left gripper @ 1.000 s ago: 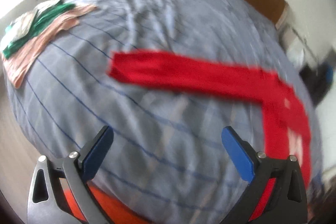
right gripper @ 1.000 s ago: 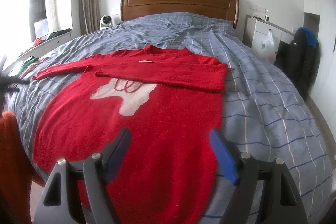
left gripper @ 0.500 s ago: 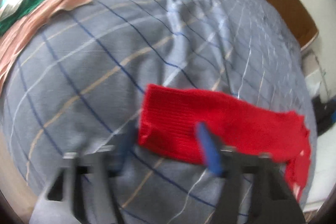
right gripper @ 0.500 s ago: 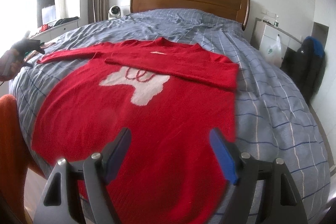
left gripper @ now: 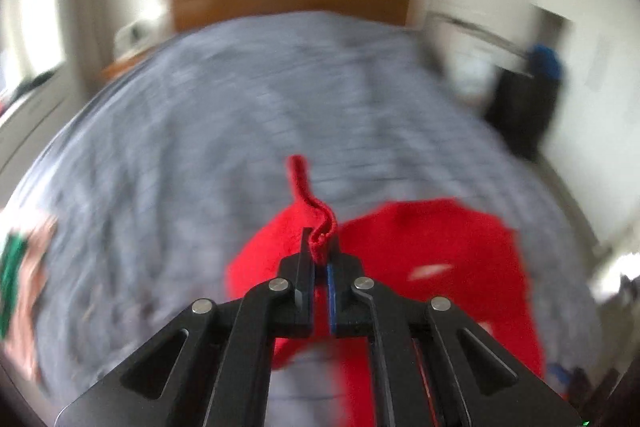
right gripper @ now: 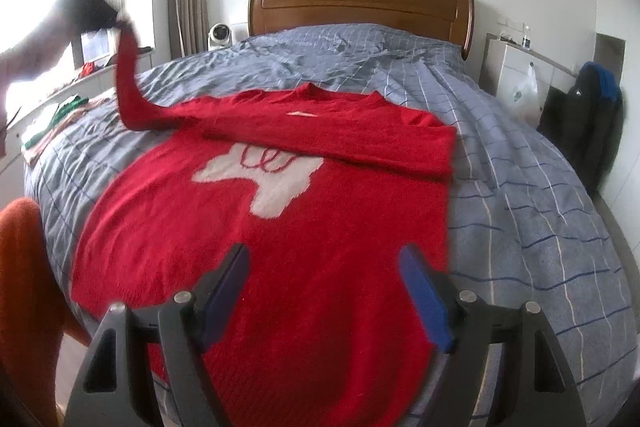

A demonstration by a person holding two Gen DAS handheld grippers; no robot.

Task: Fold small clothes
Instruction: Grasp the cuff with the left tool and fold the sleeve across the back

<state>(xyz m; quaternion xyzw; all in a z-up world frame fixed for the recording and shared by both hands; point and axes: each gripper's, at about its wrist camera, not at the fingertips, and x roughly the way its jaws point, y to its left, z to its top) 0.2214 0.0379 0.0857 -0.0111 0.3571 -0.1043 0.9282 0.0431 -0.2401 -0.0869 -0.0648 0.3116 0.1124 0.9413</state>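
A red sweater [right gripper: 280,235] with a white motif lies flat on the blue checked bed [right gripper: 540,187]. One sleeve is folded across its chest. The other sleeve [right gripper: 128,79] is lifted up at the far left by my left gripper [right gripper: 120,23]. In the left wrist view the left gripper [left gripper: 320,251] is shut on the sleeve's cuff [left gripper: 316,215], with the sweater body [left gripper: 440,259] blurred below. My right gripper [right gripper: 324,267] is open and empty, hovering over the sweater's lower hem.
Folded green and pink clothes [right gripper: 60,119] lie at the bed's left edge. A wooden headboard [right gripper: 360,3] stands at the back. A white nightstand [right gripper: 520,75] and a dark bag [right gripper: 584,123] stand at the right. An orange object [right gripper: 24,267] is at the near left.
My left gripper came down onto the flat left sleeve, shut on its cuff and lifted it high. The right gripper drifted slightly and stayed open.
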